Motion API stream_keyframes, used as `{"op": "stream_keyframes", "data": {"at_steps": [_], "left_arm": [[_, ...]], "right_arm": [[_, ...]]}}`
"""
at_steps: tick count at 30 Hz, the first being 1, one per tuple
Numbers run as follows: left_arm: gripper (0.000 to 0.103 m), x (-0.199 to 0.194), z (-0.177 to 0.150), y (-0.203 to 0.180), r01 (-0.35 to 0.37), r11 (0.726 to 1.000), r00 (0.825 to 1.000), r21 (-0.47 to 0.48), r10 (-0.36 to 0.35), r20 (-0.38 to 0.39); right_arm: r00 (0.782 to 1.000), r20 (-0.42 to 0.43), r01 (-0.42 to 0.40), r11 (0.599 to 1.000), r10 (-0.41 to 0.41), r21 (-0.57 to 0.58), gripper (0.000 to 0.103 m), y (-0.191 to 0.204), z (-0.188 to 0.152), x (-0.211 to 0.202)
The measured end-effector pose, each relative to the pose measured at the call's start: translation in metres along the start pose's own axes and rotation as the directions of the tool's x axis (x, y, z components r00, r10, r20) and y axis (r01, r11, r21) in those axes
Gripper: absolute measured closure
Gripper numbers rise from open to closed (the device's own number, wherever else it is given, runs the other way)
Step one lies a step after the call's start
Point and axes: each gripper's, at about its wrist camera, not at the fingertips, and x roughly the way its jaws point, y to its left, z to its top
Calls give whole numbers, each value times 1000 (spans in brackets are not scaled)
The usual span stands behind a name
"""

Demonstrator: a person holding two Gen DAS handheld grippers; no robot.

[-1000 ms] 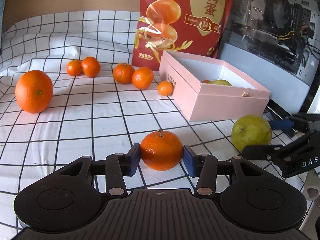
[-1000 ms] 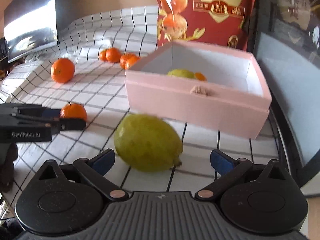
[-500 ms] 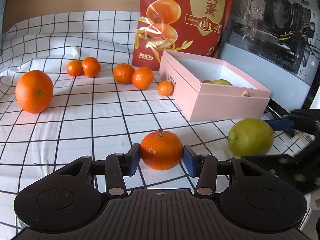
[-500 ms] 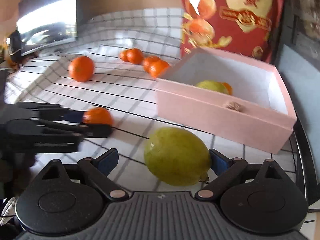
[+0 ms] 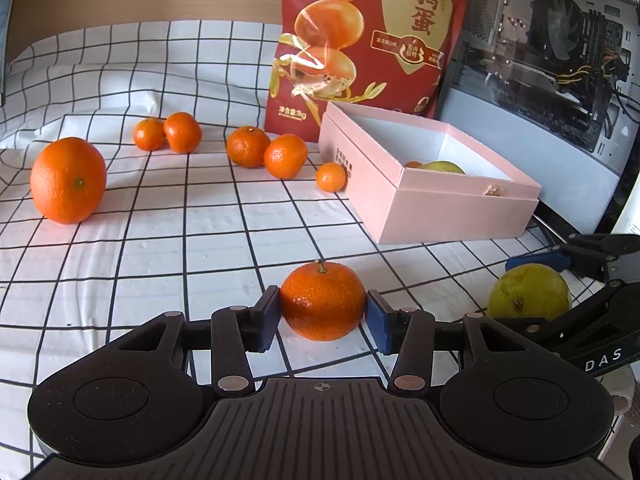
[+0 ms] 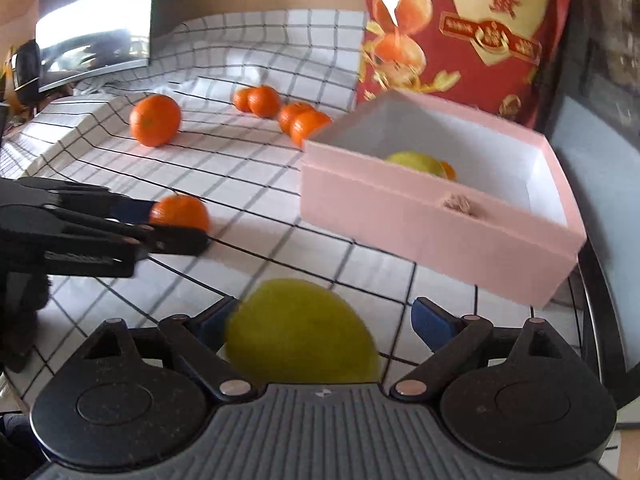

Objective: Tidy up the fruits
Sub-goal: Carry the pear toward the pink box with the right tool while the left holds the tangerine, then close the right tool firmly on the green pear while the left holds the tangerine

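Observation:
My left gripper (image 5: 322,316) is shut on a mandarin (image 5: 323,301) that rests on the checked cloth; it also shows in the right wrist view (image 6: 180,213). My right gripper (image 6: 320,326) is open around a yellow-green lemon (image 6: 300,332). Its left pad touches the lemon; the right pad stands clear of it. The lemon also shows in the left wrist view (image 5: 529,292). The open pink box (image 5: 440,204) holds a green fruit (image 5: 442,167) and a small orange one.
A big orange (image 5: 68,180) lies at the left. Several small mandarins (image 5: 248,146) lie near a red snack bag (image 5: 368,36) behind the box. A computer case (image 5: 552,60) stands at the right. The table edge runs close behind the lemon.
The right gripper has swung and pushed forward, so the lemon now sits deeper between its fingers, against the left pad. The left gripper stays on the mandarin.

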Motion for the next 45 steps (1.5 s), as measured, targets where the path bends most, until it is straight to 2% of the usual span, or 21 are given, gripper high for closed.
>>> {"op": "stream_keyframes", "data": {"at_steps": [3,12,23,30,34,38,45], "left_arm": [[52,0,0,0,0,1000,1000,-1,0,0],[52,0,-1,1,2,1000,1000,-3,-2,1],[52,0,-1,1,6,1000,1000,-10,-6,1],[52,0,-1,2,7,1000,1000,-9,-7,1],[52,0,-1,2,9,1000,1000,-13,-9,2],[52,0,-1,2,11,1000,1000,-16,-11,2],[52,0,-1,2,8,1000,1000,-13,-8,1]], "right_arm": [[999,-14,-37,999,38,33,9,-6,-3,1],[998,-9,-55,998,55,32,9,-6,-17,-13],[1000,9,-28,999,27,35,8,-9,-40,-42],[998,-5,-62,987,64,148,8,-17,-48,-52],[996,-13,-82,981,85,174,8,-14,-46,-53],[999,-33,6,992,-2,125,8,-6,-49,-57],[998,-48,-36,973,48,227,8,-23,-53,-81]]}}
